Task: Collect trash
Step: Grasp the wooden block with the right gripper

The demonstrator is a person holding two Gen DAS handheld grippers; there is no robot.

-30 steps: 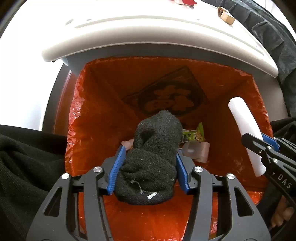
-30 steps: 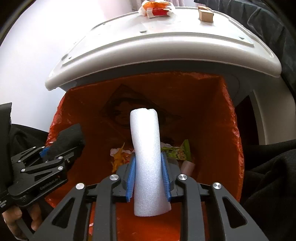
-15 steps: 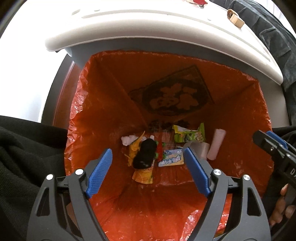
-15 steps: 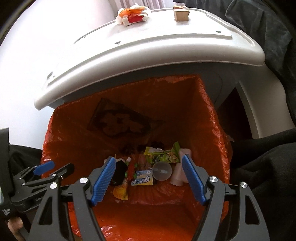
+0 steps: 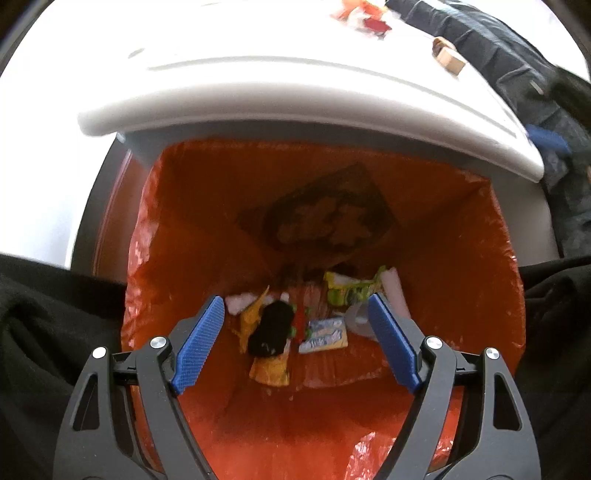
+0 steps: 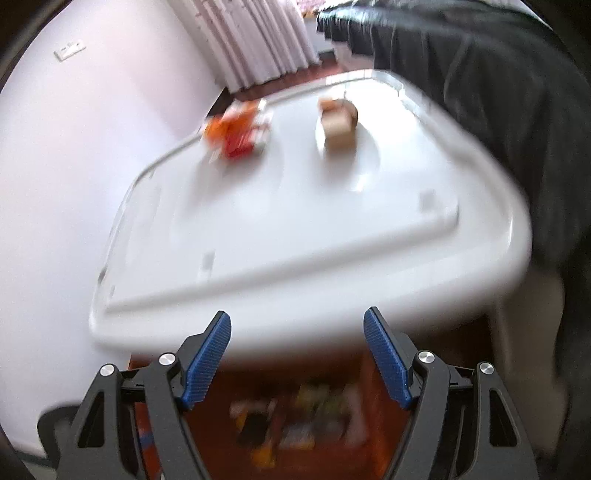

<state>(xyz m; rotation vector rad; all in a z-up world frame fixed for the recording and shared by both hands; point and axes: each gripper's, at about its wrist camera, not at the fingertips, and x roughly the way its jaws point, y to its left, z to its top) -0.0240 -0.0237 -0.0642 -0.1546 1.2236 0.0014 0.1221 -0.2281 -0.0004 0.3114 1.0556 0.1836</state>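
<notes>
My left gripper (image 5: 295, 339) is open and empty above a bin lined with an orange bag (image 5: 192, 229). At the bag's bottom lie a black sock (image 5: 271, 328), a white foam tube (image 5: 395, 291) and several wrappers. My right gripper (image 6: 297, 354) is open and empty, raised at the white table's front edge (image 6: 295, 258). On the table lie an orange and red wrapper (image 6: 236, 133) and a small brown box (image 6: 338, 123). The right view is blurred. The bin's inside (image 6: 295, 424) shows below the table edge.
The white table (image 5: 295, 85) overhangs the bin's far side, with the wrapper (image 5: 365, 14) and box (image 5: 448, 59) on it. Dark cloth (image 5: 535, 74) lies at the right, dark clothing (image 5: 44, 314) at both lower sides. Curtains (image 6: 258, 40) hang behind.
Both grippers opened; the sock and the foam tube dropped into the bag. My right gripper has since risen and tilted up toward the table top. My left gripper stays over the bin.
</notes>
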